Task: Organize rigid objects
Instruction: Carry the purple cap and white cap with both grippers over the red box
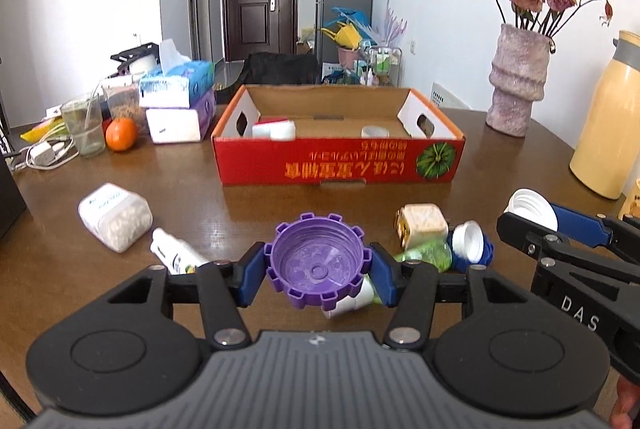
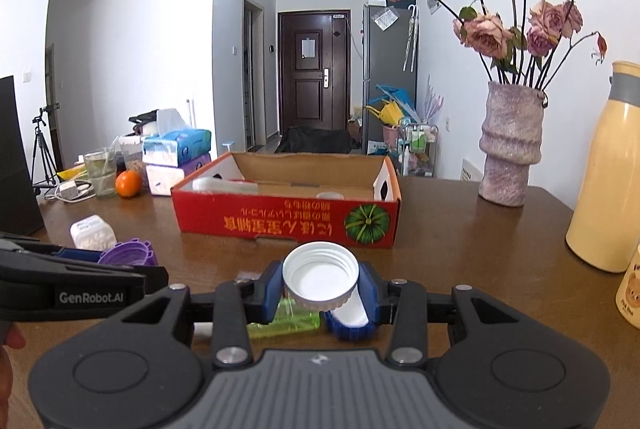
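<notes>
Bright, even indoor light; sharp focus; soft glare on the table; fisheye bends edges

The side of the left tongs says "GenRobot.AI" in white letters. The side of the right tongs says "DAS". The red box has orange writing, upside down and too hard to read.

The left gripper clamps a purple notched cap, open side facing the camera, above the brown table, with the red cardboard box beyond and the right gripper gripping a white cap.
</notes>
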{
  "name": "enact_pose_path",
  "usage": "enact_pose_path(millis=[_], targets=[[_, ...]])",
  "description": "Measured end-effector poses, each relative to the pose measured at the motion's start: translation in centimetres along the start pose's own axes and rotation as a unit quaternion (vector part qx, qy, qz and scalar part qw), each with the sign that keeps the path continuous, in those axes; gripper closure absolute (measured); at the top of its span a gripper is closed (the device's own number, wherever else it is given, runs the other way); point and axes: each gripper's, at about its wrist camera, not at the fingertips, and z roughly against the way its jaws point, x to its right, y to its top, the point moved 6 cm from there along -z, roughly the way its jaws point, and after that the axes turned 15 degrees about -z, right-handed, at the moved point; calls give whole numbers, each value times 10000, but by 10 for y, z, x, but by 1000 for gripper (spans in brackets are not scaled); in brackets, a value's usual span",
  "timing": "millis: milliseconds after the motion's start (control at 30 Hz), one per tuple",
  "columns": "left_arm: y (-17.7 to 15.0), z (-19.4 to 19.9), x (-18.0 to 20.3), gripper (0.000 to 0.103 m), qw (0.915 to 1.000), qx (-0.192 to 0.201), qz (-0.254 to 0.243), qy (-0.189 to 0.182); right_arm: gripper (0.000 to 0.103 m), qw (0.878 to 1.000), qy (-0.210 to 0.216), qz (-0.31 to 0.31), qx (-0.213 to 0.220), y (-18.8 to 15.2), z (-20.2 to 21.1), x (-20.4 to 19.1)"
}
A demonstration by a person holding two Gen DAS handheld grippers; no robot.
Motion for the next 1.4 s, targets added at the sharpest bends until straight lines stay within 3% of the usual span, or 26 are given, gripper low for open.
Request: enact_pose_path(millis=[767, 1400], targets=[[77, -49, -25, 47, 9986, 417, 325, 76, 64, 9992, -20, -60, 406, 70, -58, -16], [120, -124, -38, 47, 9979, 362, 474, 248, 64, 9996, -6, -180, 216, 105, -146, -11]])
